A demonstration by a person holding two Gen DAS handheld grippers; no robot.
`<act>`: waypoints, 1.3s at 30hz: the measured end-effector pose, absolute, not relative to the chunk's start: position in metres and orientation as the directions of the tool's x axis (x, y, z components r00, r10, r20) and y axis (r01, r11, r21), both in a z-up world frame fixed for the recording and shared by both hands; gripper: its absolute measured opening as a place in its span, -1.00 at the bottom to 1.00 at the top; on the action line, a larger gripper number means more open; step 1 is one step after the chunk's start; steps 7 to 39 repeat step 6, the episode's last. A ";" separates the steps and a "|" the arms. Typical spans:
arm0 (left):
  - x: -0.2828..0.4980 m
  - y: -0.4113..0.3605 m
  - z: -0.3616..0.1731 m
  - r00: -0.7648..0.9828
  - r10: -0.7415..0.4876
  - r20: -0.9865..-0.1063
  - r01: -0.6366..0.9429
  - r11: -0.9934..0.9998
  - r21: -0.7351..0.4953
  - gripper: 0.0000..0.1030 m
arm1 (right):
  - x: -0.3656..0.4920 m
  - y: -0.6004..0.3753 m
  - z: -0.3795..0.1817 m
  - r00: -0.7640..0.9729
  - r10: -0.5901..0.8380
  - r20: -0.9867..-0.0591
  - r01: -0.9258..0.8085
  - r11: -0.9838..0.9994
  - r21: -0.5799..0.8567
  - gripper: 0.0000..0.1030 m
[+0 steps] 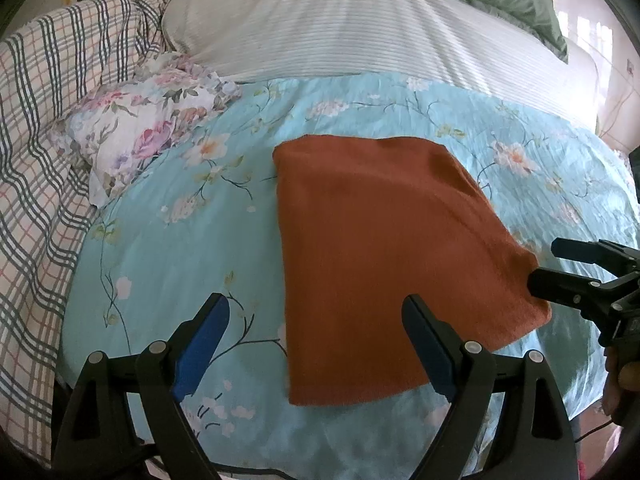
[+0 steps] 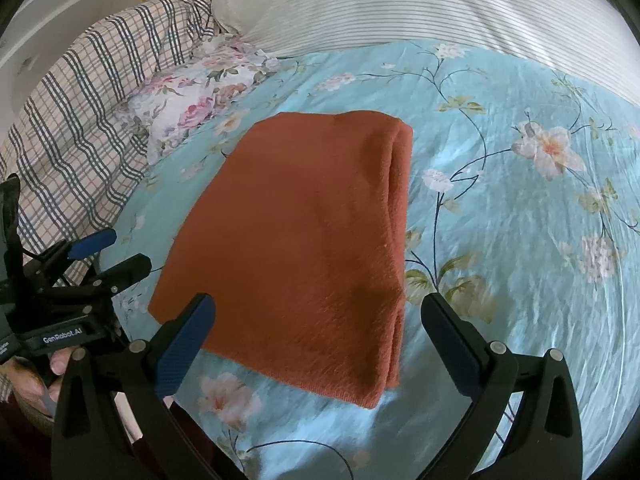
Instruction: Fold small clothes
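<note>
The rust cloth [image 2: 304, 240] is lying folded on the floral sheet [image 2: 500, 208] of the bed, layered edges stacked along one side; squaring those edges before another fold seems wise; the left gripper [image 1: 316, 344] and right gripper [image 2: 320, 344] are both hovering spread wide, grasping nothing.

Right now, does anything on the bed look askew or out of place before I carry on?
Nothing serious. The orange cloth lies folded flat on the blue sheet, though its layered edges on the right don't line up exactly. Both the left gripper and right gripper are open and hold nothing.
</note>
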State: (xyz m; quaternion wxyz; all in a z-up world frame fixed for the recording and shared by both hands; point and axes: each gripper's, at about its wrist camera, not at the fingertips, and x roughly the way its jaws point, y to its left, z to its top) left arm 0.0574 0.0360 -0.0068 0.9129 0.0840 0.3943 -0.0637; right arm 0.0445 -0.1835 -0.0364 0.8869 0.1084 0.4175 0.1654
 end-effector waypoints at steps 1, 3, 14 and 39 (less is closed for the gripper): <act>0.059 0.036 -0.007 0.679 -0.050 -0.732 0.182 0.978 0.103 0.72 | 0.044 -0.183 -0.037 0.597 0.383 -0.705 -0.203 0.922 0.330 0.99; 0.062 0.037 -0.008 0.676 -0.048 -0.735 0.179 0.979 0.100 0.72 | 0.045 -0.182 -0.037 0.599 0.382 -0.704 -0.202 0.923 0.328 0.99; 0.065 0.037 -0.009 0.675 -0.047 -0.737 0.171 0.981 0.094 0.73 | 0.050 -0.181 -0.039 0.597 0.389 -0.702 -0.206 0.920 0.334 0.99; 0.065 0.037 -0.009 0.675 -0.047 -0.737 0.171 0.981 0.094 0.73 | 0.050 -0.181 -0.039 0.597 0.389 -0.702 -0.206 0.920 0.334 0.99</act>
